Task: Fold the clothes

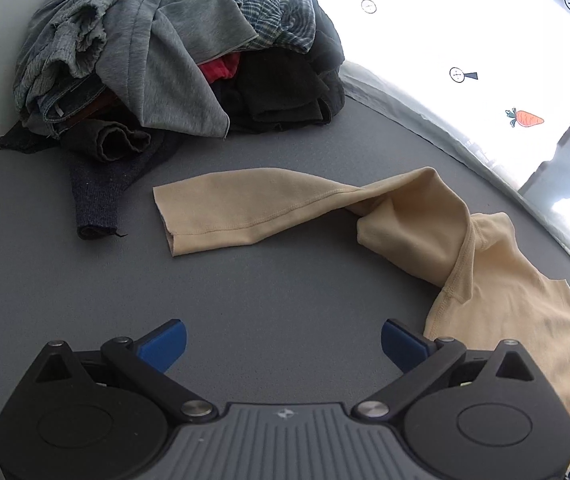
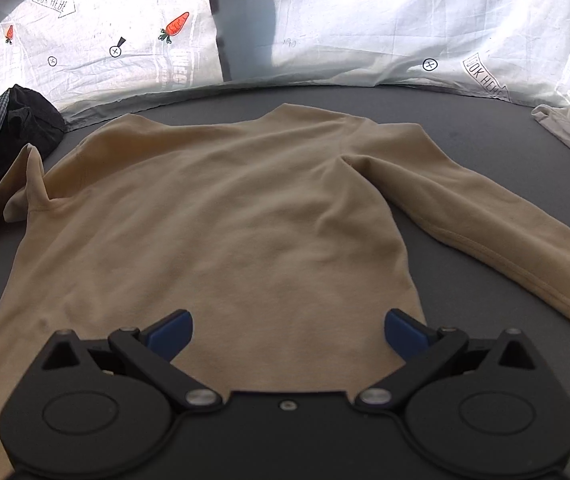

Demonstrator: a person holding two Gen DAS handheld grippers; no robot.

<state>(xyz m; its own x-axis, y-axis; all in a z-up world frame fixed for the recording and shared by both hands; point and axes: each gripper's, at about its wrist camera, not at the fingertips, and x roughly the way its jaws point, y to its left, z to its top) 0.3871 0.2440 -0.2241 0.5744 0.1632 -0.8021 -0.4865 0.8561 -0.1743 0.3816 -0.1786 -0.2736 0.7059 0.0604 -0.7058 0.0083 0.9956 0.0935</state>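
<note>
Beige knit, soft and light: we judge the long-sleeved top [image 2: 213, 216] will drape and sag wherever we lift it, with no stiffness to hold a fold line, so it wants two grips at once. It lies spread flat on the grey tabletop [image 1: 245, 300], neckline toward the far edge, hem toward us. One sleeve [image 2: 497, 240] runs out straight toward the tabletop's right edge; the other sleeve [image 1: 245, 208] is buckled at the shoulder and reaches toward the pile of unfolded clothes [image 1: 165, 52] at the far left corner. Our right gripper [image 2: 288, 334] hovers over the hem with jaws spread wide and nothing between them; our left gripper [image 1: 283, 342] is equally wide and empty, over bare tabletop beside the top's side seam. We would pinch seams or cuffs, where doubled fabric gives the pads more to bite. The thin jersey may slip or bunch if pinched mid-panel.
</note>
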